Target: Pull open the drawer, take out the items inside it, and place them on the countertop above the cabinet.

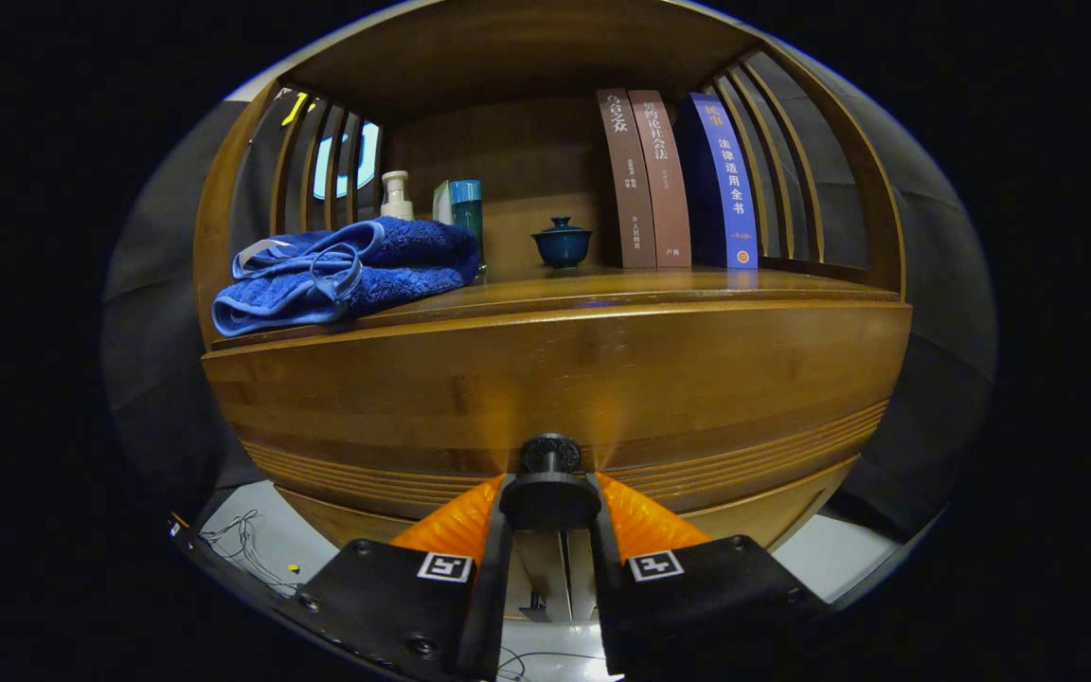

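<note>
While drawer [555, 379] sits closed, hand-held gripper [550, 502] clamps its knob [549, 455].

Item count, all located beyond the tool [550, 502] on the cabinet's tabletop [621, 289]: three upright books [673, 180]; one folded blue towel [347, 270]; one lidded teacup [562, 242]; one pump bottle [397, 195]; one teal canister [467, 206]. One drawer knob [550, 455] sits between the tool's two fingers [456, 516], which close against it.
</note>
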The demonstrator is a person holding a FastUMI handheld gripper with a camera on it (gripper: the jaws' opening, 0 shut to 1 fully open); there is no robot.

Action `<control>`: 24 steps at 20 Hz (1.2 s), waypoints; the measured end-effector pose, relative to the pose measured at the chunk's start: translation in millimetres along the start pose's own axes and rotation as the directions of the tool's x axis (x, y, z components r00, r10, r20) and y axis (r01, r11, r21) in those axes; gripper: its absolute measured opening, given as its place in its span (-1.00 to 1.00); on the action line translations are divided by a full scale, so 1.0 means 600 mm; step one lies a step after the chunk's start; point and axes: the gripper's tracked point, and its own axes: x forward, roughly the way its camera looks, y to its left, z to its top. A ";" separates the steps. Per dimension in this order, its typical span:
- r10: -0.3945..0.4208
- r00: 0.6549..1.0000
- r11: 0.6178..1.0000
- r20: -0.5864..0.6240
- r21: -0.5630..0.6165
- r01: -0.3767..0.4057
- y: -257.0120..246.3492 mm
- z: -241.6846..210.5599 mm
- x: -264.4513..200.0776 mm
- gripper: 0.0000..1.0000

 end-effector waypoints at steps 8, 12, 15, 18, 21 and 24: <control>-0.013 1.000 1.000 0.010 -0.007 0.013 -0.012 -0.027 -0.051 -0.89; -0.029 0.999 0.999 0.031 0.029 0.028 -0.018 0.000 -0.061 -0.87; -0.013 0.999 0.999 0.041 0.032 0.012 -0.017 0.000 -0.065 -0.14; 0.024 0.999 1.000 0.027 0.011 -0.025 -0.006 -0.002 -0.068 0.20; 0.037 0.998 0.999 0.045 -0.011 -0.036 0.001 0.013 -0.060 0.43; 0.027 0.999 0.999 0.019 -0.024 -0.027 0.001 0.018 -0.032 0.46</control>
